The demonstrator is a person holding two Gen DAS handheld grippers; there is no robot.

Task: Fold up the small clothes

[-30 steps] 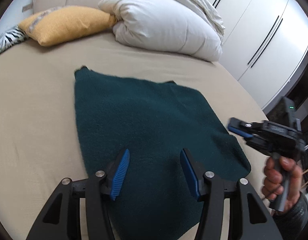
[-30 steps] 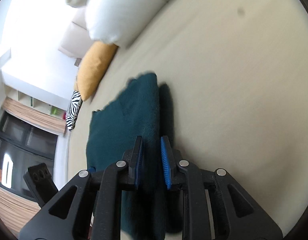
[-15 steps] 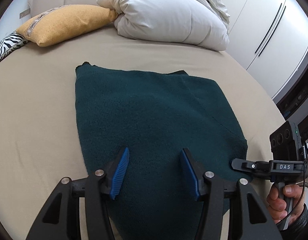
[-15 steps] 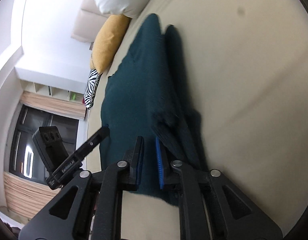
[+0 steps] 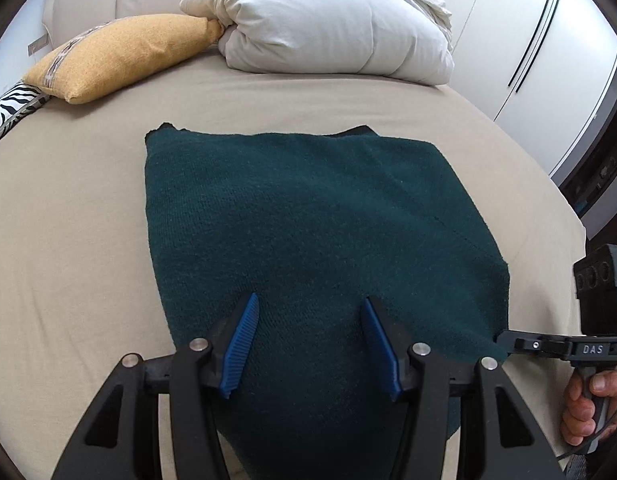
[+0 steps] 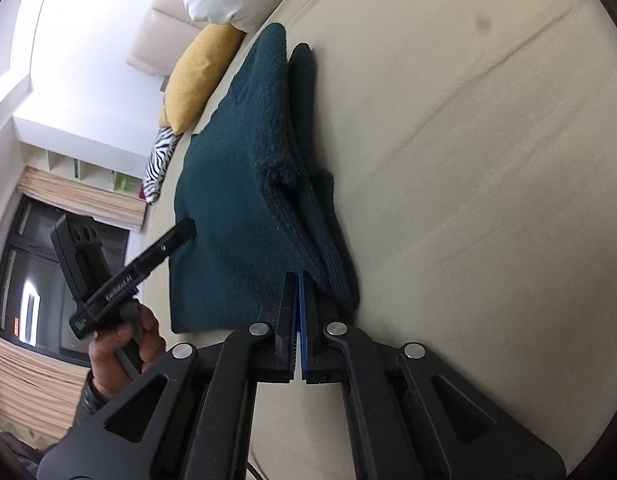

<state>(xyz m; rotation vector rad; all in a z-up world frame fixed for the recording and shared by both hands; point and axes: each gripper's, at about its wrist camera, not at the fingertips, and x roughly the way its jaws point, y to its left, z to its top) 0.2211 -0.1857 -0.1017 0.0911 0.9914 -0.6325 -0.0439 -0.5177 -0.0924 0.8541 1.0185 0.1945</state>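
R gripper (image 6: 298, 280) pinches cloth (image 5: 308, 220) edge, frame bottom; we hold L gripper (image 5: 308, 320) spread over its near end; cloth runs up-frame.

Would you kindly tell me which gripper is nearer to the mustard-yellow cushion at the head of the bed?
Left. The left gripper hovers open over the dark green knitted garment, on the mustard-yellow cushion's side. The right gripper pinches the garment's opposite edge, farther away.

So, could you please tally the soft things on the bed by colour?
Green: 1, garment
Yellow: 1, cushion
White: 1, duvet
Zebra-striped: 1, cushion
Total: 4
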